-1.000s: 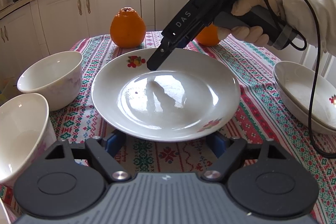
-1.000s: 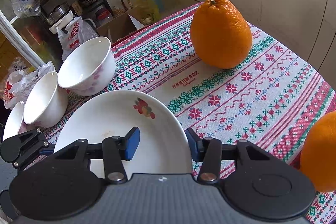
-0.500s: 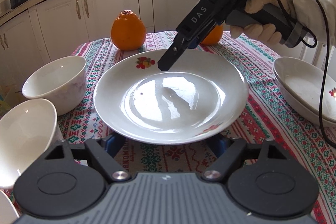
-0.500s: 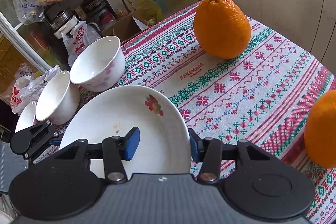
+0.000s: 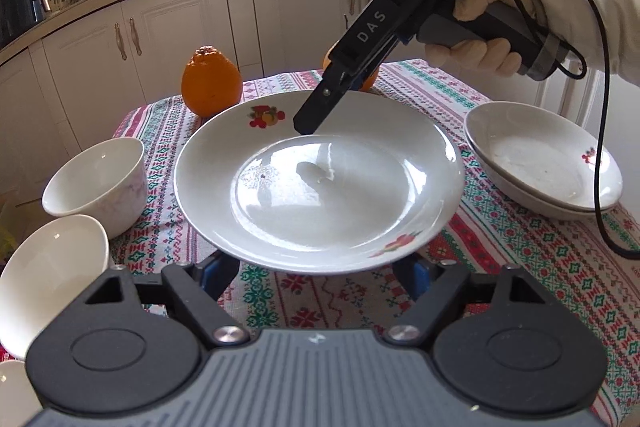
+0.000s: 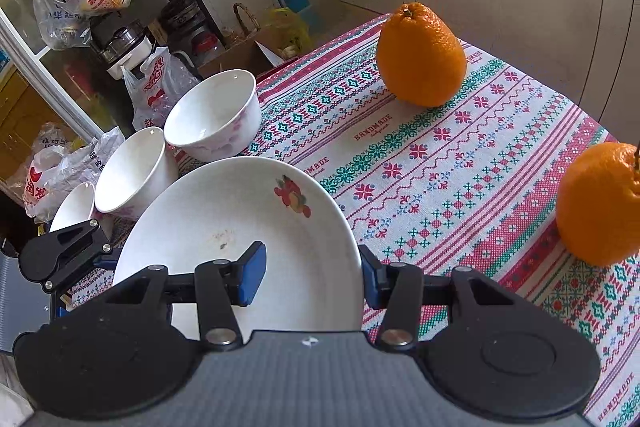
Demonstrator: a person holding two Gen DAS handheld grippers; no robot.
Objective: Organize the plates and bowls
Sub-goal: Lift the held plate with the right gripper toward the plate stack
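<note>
Both my grippers at the white flower-printed plate (image 5: 320, 183)

My left gripper (image 5: 316, 277) is spread wide under its near rim, pads hidden; my right gripper (image 6: 312, 277) straddles the far rim, also wide (contact unclear). Three white bowls (image 6: 214, 117) sit left.

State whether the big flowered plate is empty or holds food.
Empty. The plate shows only bare glossy white, its printed flowers and a tiny dark speck near the middle; no food lies on it.

Left wrist view low, close, facing cabinets; right wrist view higher, facing leftward; both share plate (image 5: 320, 183) (image 6: 240, 227).
</note>
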